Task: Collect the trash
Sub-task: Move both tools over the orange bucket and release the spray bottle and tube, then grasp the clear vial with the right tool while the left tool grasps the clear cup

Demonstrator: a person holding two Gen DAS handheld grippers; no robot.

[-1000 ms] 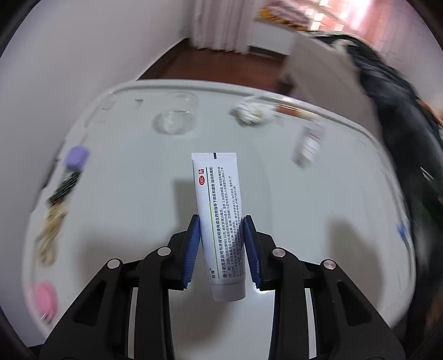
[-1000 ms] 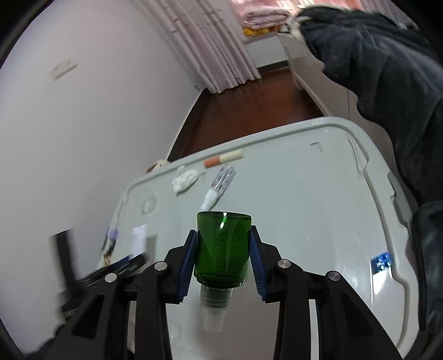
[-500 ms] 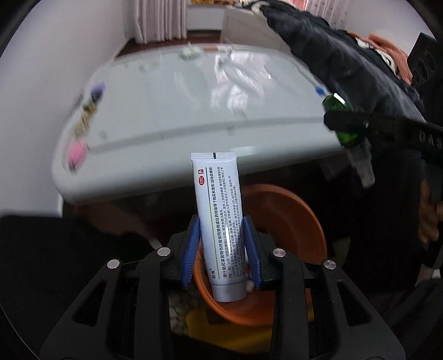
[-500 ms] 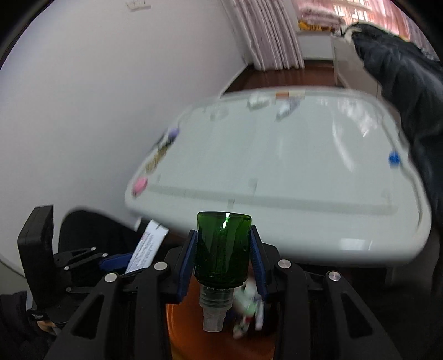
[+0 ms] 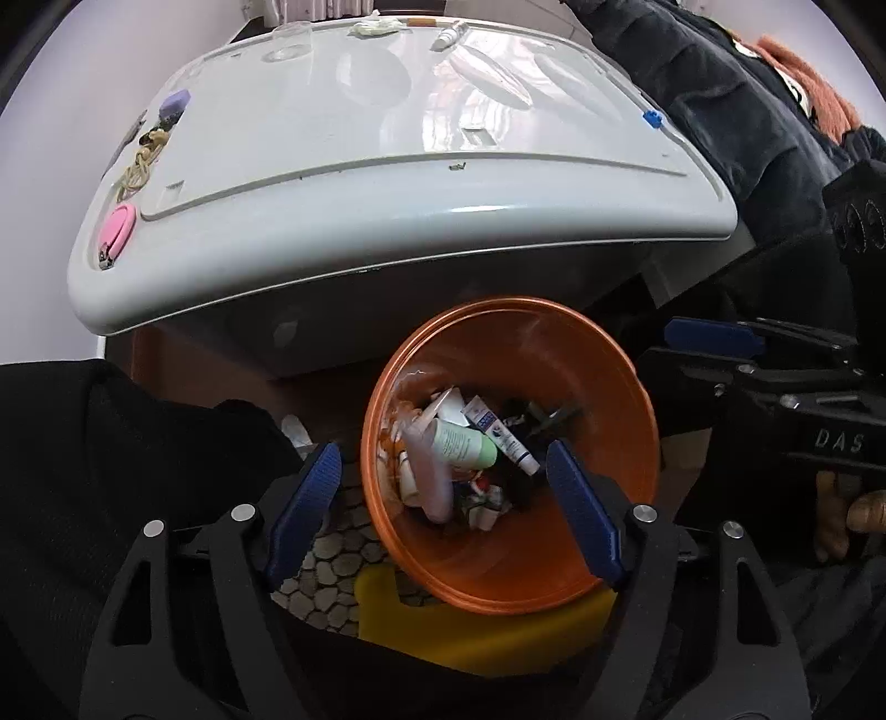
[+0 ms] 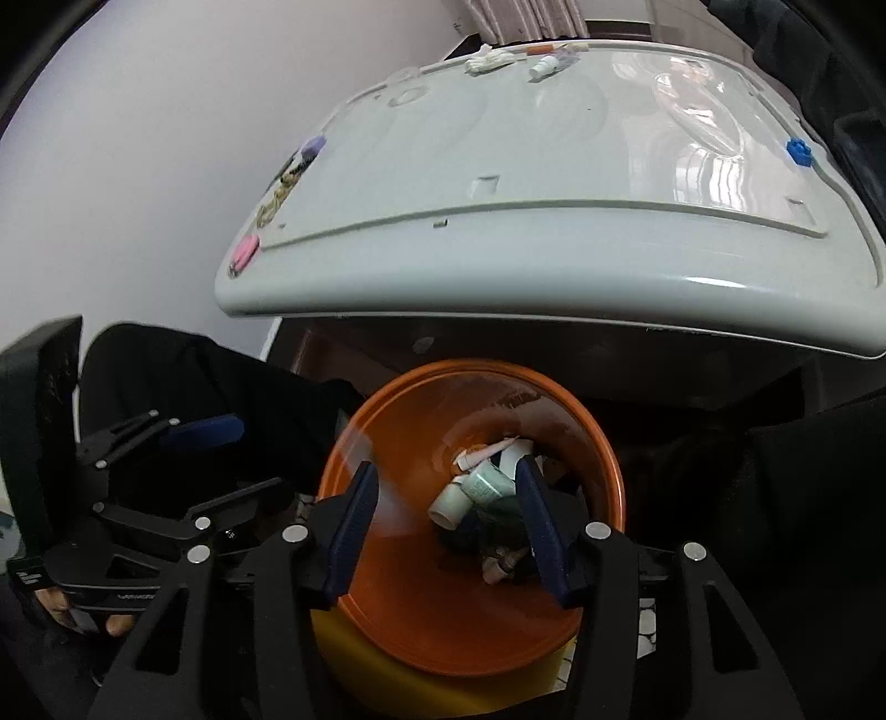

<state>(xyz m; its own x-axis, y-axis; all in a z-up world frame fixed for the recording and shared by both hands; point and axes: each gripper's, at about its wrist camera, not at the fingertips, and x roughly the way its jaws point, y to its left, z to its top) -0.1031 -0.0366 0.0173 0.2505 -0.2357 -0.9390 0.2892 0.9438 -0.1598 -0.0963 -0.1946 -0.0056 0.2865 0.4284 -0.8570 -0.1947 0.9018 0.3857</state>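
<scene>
An orange trash bin (image 5: 620, 387) stands on the floor below the white table's front edge, also in the right wrist view (image 6: 603, 443). It holds several tubes and small bottles (image 5: 465, 443). My left gripper (image 5: 443, 509) is open and empty above the bin. My right gripper (image 6: 448, 526) is open and empty above the bin too. On the table's far edge lie a crumpled tissue (image 5: 376, 26), a cigarette (image 5: 423, 22) and a small vial (image 5: 447, 37).
The white table (image 5: 387, 183) carries a pink nail clipper (image 5: 115, 230), a keychain (image 5: 141, 166), a purple item (image 5: 174, 102) and a blue cap (image 5: 652, 119). Dark clothing (image 5: 720, 99) lies at the right. A yellow object (image 5: 487, 631) sits under the bin.
Both grippers moved from the table to above the orange bin and opened. The white tube left my left gripper and the green bottle left my right gripper.
</scene>
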